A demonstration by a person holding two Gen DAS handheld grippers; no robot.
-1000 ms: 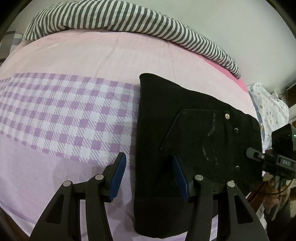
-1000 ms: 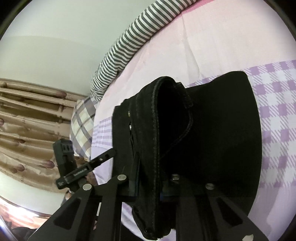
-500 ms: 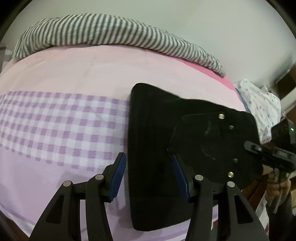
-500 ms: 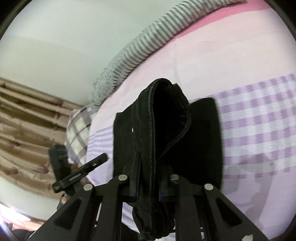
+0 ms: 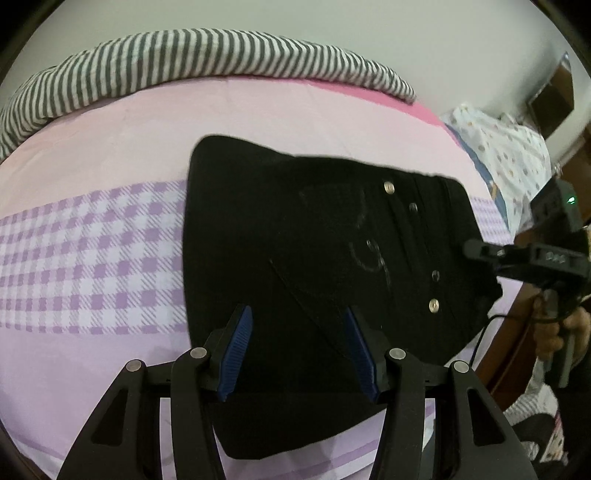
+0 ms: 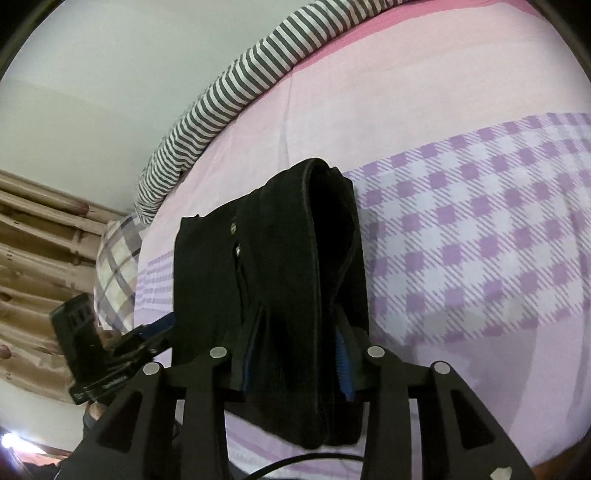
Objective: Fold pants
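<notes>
We see the black pants point(image 5: 317, 266) lying folded on the bed point(image 5: 110, 147), across the purple-checked band of a pink sheet point(image 5: 88, 251). In the left wrist view, the left gripper point(image 5: 299, 350) hangs just over the near part of the pants; its blue-padded fingers point(image 5: 236, 350) are spread apart and grasp nothing. The pocket side of the pants faces up, with metal rivets point(image 5: 388, 187) visible near the right edge. That edge is lifted off the sheet toward the right gripper point(image 5: 480, 251), which enters from the right, held by a hand point(image 5: 561, 332).

In the right wrist view, the right gripper point(image 6: 295, 350) has its fingers point(image 6: 343, 358) clenched on a thick folded edge of the pants point(image 6: 295, 258); the cloth fills the gap between the pads and hangs below them. The rest of the pants extends away from the gripper onto the sheet point(image 6: 480, 240). We note the left gripper point(image 6: 147, 336) at the left of this view, beside the pants.

A striped blanket point(image 5: 184, 62) lies along the far side of the bed against the wall point(image 5: 369, 29). A plaid pillow point(image 6: 118, 266) and a brown curtain point(image 6: 33, 258) appear at the left of the right wrist view; a dotted cloth point(image 5: 509, 147) lies beyond the bed in the left wrist view.
</notes>
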